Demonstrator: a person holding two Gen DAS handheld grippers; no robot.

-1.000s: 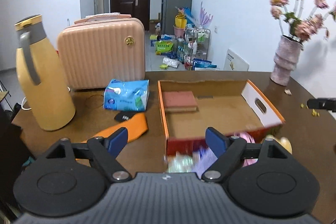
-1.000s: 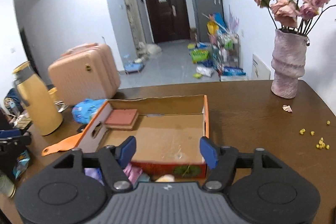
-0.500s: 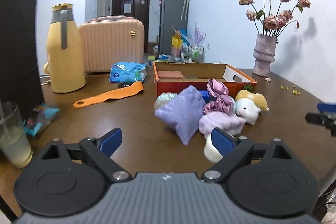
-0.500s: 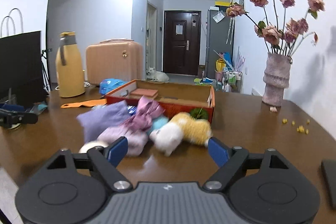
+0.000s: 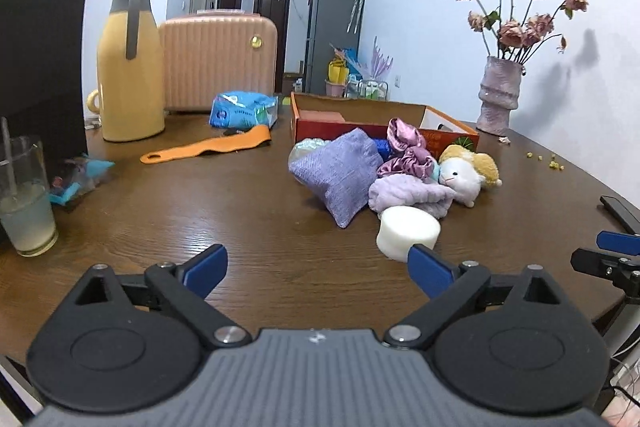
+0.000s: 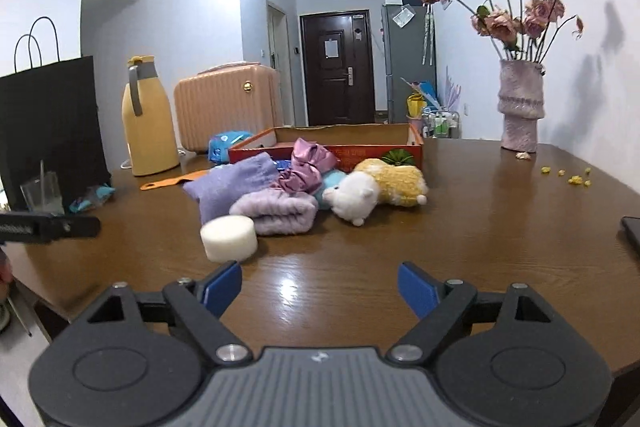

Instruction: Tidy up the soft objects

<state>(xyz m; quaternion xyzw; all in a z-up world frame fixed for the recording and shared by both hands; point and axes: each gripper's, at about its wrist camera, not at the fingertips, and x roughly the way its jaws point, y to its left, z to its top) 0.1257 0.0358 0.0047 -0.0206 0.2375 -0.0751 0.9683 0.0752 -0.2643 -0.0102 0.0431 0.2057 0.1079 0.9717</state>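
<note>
A heap of soft things lies in front of the orange cardboard box (image 5: 360, 127) (image 6: 372, 149): a purple pillow (image 5: 336, 173) (image 6: 230, 185), a folded lilac towel (image 5: 408, 193) (image 6: 276, 211), a satin scrunchie (image 5: 404, 147) (image 6: 308, 163), a white-and-yellow plush sheep (image 5: 468, 174) (image 6: 372, 191) and a white round sponge (image 5: 408, 231) (image 6: 229, 238). My left gripper (image 5: 316, 261) hovers low over the table short of the sponge, its jaws opening with nothing between them. To the right of it, my right gripper (image 6: 320, 277) stands open and empty.
At the back left stand a yellow thermos (image 5: 130, 67), a pink suitcase (image 5: 218, 61), a blue tissue pack (image 5: 242, 111) and an orange shoehorn (image 5: 208, 149). A glass of drink (image 5: 26, 203) and a black bag (image 5: 40, 47) sit at the left. A vase (image 6: 520, 107) stands back right.
Both grippers have drawn back from over the box and sunk toward the table's near edge, with their jaws wider. The soft pile now lies well ahead of them.
</note>
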